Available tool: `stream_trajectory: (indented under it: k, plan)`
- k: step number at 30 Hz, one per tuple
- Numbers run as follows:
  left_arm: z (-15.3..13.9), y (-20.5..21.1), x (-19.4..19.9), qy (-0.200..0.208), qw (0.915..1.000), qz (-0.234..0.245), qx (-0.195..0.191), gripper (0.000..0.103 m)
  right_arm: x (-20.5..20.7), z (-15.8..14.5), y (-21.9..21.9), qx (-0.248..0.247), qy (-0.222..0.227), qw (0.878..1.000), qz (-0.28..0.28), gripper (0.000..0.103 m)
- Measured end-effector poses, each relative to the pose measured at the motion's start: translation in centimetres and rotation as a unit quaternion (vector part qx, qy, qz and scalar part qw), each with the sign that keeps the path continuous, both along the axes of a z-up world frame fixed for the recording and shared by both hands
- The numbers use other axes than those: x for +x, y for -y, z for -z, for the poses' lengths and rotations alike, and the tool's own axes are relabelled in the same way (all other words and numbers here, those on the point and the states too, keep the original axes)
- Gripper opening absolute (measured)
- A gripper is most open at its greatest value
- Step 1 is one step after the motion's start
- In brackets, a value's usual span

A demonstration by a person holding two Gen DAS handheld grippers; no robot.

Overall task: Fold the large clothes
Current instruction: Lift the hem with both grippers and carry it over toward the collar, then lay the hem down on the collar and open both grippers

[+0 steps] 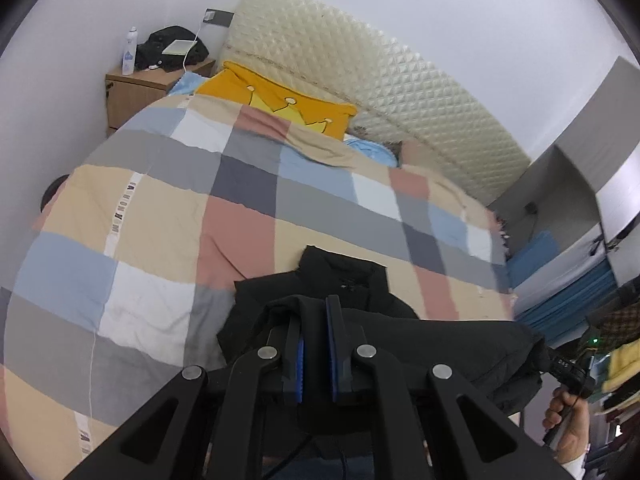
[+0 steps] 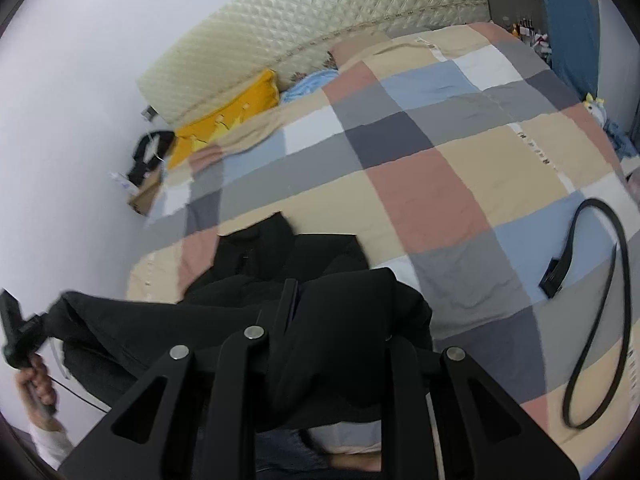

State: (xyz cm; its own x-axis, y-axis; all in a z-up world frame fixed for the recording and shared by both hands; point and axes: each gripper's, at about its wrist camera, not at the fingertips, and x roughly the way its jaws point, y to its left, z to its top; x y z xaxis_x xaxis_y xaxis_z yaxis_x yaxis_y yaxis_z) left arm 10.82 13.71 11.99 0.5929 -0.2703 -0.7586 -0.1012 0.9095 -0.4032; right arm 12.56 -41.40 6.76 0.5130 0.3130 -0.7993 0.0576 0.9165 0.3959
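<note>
Left wrist view, tongs: the left gripper has its blue-padded fingers drawn narrow, pinching a fold of the black jacket at the near edge of the bed.
Right wrist view, tongs: the right gripper is draped by the same black jacket; cloth passes between its fingers, which look clamped on it, though fabric hides the tips.
Garment: bunched and held up between both grippers, its collar end resting on the quilt.
Hands: the right hand shows at the left view's right edge; the left hand shows at the right view's left edge.
Surface: a checked quilt in beige, pink, grey, blue and white covers the bed.
On the quilt: a black belt lies looped, well apart from the jacket.
Head of bed: an orange pillow leans against a cream quilted headboard.
Room: a wooden nightstand stands beside the bed with a white bottle and a black bag on it, against a white wall.
</note>
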Motion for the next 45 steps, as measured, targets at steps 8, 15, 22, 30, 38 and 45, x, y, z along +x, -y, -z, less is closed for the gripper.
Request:
stream_trajectory:
  k: [8, 15, 22, 30, 38, 45]
  plan:
    - [5.0, 1.1, 6.2, -0.033, 0.9983, -0.013, 0.046, 0.010, 4.3, 3.6, -1.1, -0.035, -0.029, 0.999, -0.015, 0.020]
    - [12.2, 1.7, 11.3, -0.077, 0.9935, -0.025, 0.080, 0.010, 9.3, 10.1, -2.8, -0.059, -0.053, 0.997, -0.018, 0.020]
    - [18.2, 2.5, 16.1, -0.101, 0.9907, -0.018, 0.089, 0.010, 13.5, 15.3, -3.4, -0.070, -0.067, 0.995, -0.011, 0.021]
    - [22.2, 3.0, 19.0, -0.116, 0.9913, -0.006, 0.062, 0.010, 15.6, 20.2, -3.4, -0.037, -0.088, 0.995, 0.003, 0.022]
    - [20.5, 1.6, 17.5, -0.113, 0.9914, 0.030, 0.057, 0.010, 14.2, 19.6, -2.8, 0.027, -0.088, 0.995, 0.043, 0.038]
    - [14.1, -2.6, 11.8, -0.075, 0.9951, 0.063, -0.016, 0.016, 10.6, 14.8, -2.4, 0.015, -0.052, 0.998, 0.044, 0.053]
